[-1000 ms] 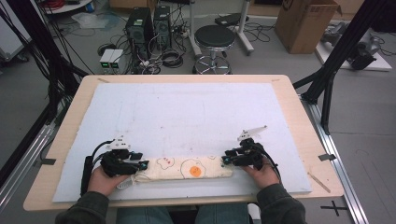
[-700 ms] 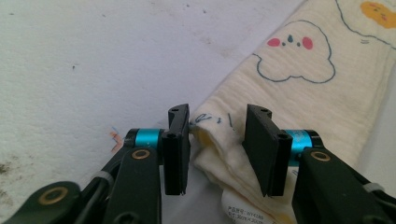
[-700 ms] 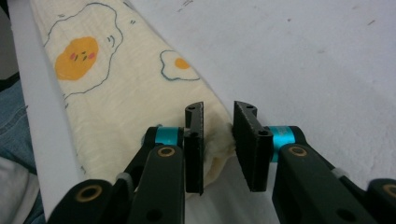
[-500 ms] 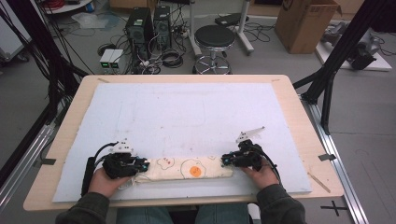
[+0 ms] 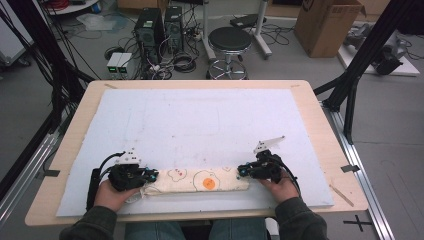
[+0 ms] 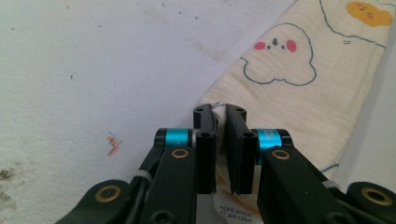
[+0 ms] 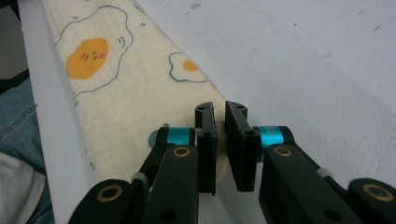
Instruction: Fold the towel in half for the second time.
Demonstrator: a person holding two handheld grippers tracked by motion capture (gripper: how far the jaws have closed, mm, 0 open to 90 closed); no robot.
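High view first: a folded cream cloth printed with fried eggs lies as a long strip near the person's edge of the white mat, stretched between the two grippers. The mat covers most of the wooden table; nothing lies on it between the fingertips and the cloth. Beyond the table, well apart from the grippers, stand a black stool, computer towers with tangled cables, and a cardboard box.

At the strip's left end, the left gripper has just been closing, and its jaws now pinch a corner of the cloth: a thin fold of fabric shows between the pads in the left gripper view, with a cloud-shaped print just ahead of the tips. At the right end, the right gripper has likewise been closing and nips the cloth's edge, a small egg print just ahead of its fingers. Each gripper sits in a hand.
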